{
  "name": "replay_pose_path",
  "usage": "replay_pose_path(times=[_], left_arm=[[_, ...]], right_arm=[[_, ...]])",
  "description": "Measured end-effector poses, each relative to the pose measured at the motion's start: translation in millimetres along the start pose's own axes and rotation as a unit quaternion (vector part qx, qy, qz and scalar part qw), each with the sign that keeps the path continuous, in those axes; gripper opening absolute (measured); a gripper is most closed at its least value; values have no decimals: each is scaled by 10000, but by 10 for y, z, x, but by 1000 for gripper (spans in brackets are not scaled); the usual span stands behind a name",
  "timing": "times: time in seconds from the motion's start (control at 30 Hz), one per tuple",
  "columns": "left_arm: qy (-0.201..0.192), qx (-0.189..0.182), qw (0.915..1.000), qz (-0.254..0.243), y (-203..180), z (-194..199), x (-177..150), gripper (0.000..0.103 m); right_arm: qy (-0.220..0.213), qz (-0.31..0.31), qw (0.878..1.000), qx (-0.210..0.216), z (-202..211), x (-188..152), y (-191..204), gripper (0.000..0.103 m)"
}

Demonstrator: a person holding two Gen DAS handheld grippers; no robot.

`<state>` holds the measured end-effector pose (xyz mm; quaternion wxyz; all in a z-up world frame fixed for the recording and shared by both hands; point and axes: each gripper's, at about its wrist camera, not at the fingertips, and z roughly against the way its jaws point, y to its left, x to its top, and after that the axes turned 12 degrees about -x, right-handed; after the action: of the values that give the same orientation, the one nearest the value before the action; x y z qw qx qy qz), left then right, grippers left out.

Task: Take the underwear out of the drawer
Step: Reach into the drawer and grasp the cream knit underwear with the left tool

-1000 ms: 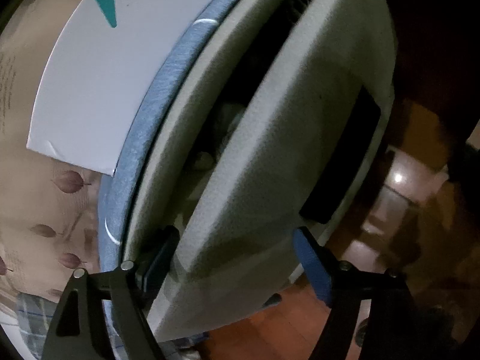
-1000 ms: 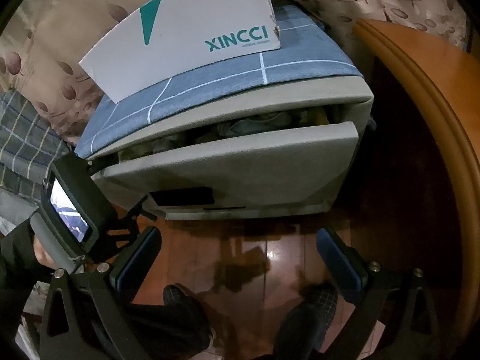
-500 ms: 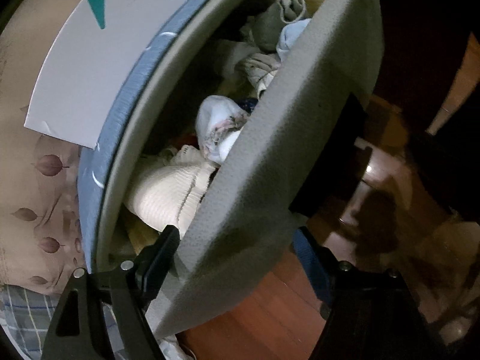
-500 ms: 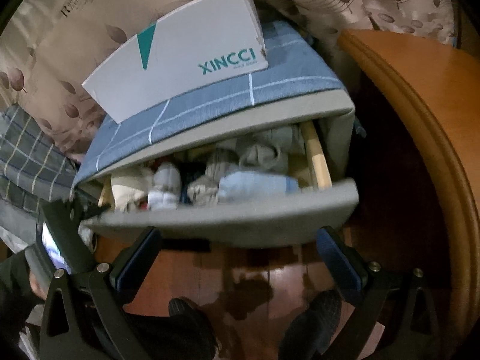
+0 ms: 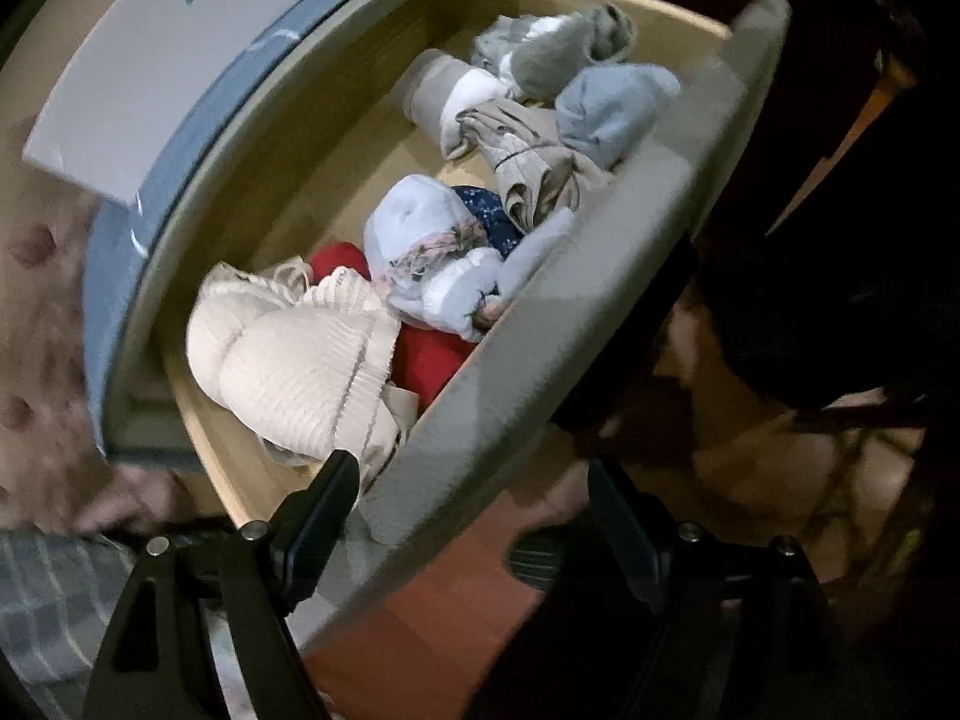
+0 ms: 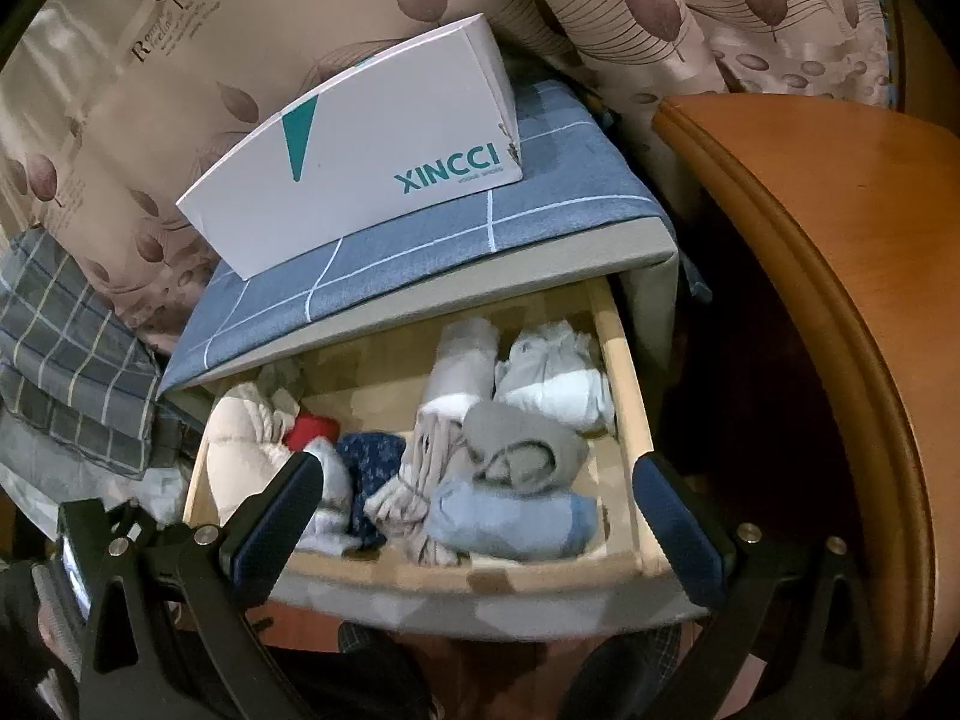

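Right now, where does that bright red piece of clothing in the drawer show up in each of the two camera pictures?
Left wrist view: the red garment lies centre-left, partly under the cream knit bundle, against the drawer front.
Right wrist view: only a small part of it peeks out lower left, beside the same cream bundle.
Shared landmark: the white XINCCI box on top, also at upper left.

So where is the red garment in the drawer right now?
In the right wrist view, the red garment lies in the left half of the open drawer, between the cream knit bundle and the dark blue patterned piece.
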<state>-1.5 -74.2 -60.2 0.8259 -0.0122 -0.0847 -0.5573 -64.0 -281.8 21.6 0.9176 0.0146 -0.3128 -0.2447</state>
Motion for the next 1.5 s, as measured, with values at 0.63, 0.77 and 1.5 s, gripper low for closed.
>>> replay_pose_path(times=[0.63,0.77,1.5], left_arm=[[-1243,-1500,9603,1998,427,411,-167,80],[-1710,-1505,9371,2645,628,634,-242,80],[-1220,-1289,8540,4890,1390,289,-174,80]], right_arm=[[352,115,9993,15,-125,-20,33,102],[356,141,9993,4,-126,-27,51,102],[496,298,9983,-70,-183,-42,103,102]])
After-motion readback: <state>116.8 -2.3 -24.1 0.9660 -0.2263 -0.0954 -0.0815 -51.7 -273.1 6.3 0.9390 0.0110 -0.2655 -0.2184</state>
